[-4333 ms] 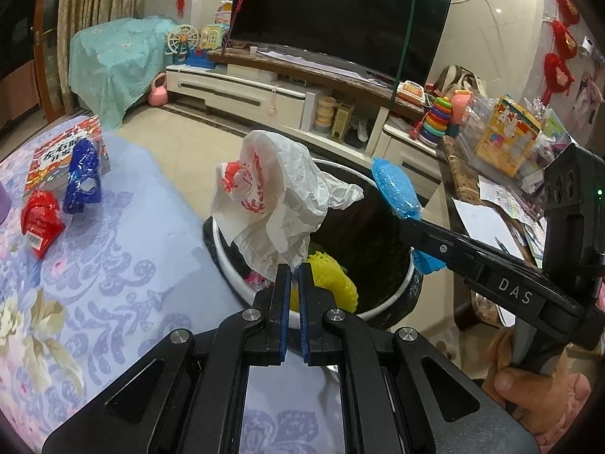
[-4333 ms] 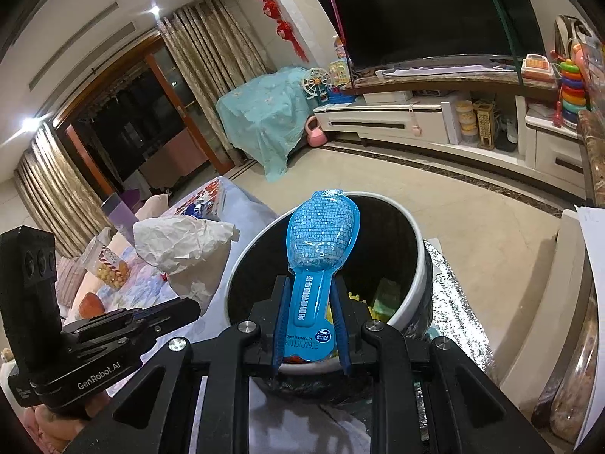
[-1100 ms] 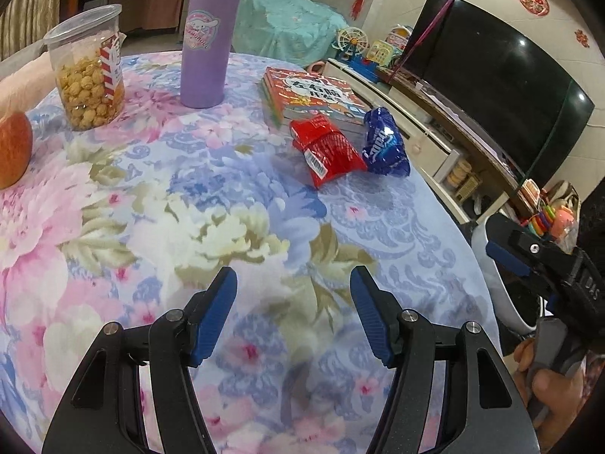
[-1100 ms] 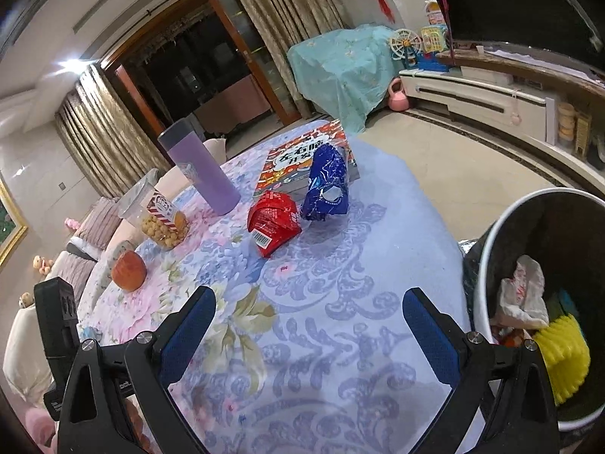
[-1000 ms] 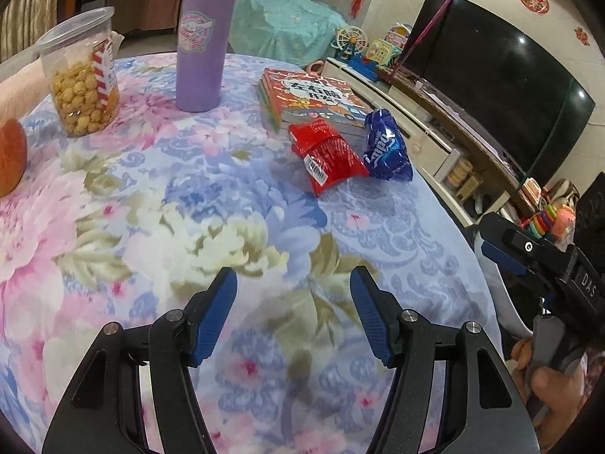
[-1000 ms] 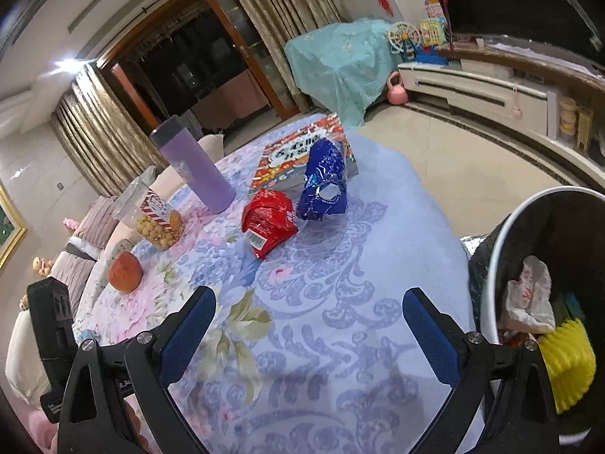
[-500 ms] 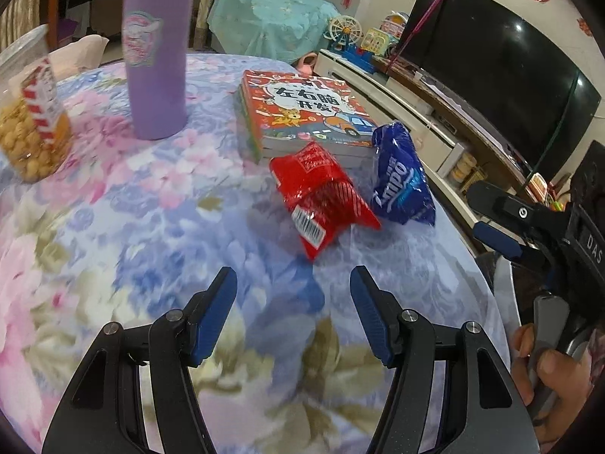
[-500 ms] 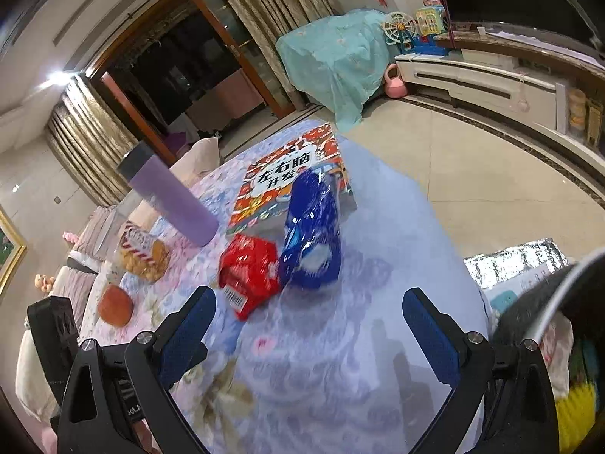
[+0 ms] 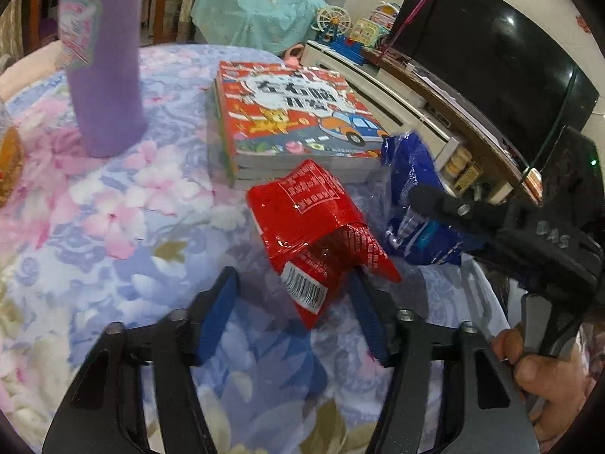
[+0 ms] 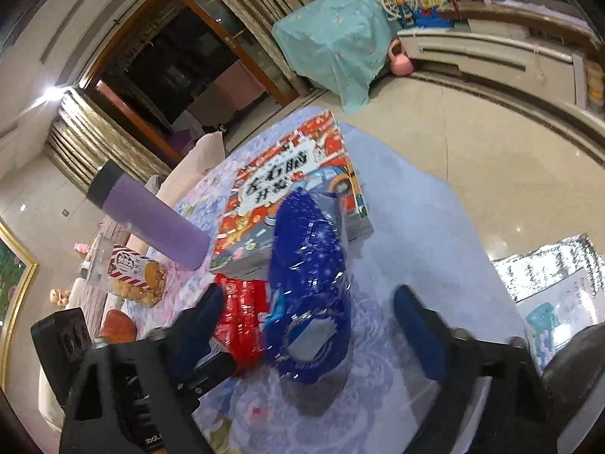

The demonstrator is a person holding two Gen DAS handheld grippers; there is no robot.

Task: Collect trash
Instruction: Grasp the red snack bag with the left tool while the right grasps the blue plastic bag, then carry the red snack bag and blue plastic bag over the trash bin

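A red snack wrapper [image 9: 314, 234] lies on the floral tablecloth [image 9: 113, 227], its torn barcode end between the open fingers of my left gripper [image 9: 293, 316]. A blue snack wrapper [image 9: 412, 204] lies just right of it. In the right wrist view the blue wrapper [image 10: 310, 283] sits between the wide-open fingers of my right gripper [image 10: 308, 325], with the red wrapper [image 10: 238, 314] beside its left finger. The right gripper also shows in the left wrist view [image 9: 491, 227], over the blue wrapper. Neither gripper is closed on anything.
A stack of children's books [image 9: 287, 113] lies right behind the wrappers. A purple bottle [image 9: 102, 60] stands at the left; a snack jar [image 10: 128, 268] and an apple [image 10: 117, 325] lie farther off. The table edge drops to the floor [image 10: 491, 159] on the right.
Both grippers have moved forward over the table, from the bin to the wrappers. The left now straddles the red wrapper's end, the right the blue wrapper. Both stay open.
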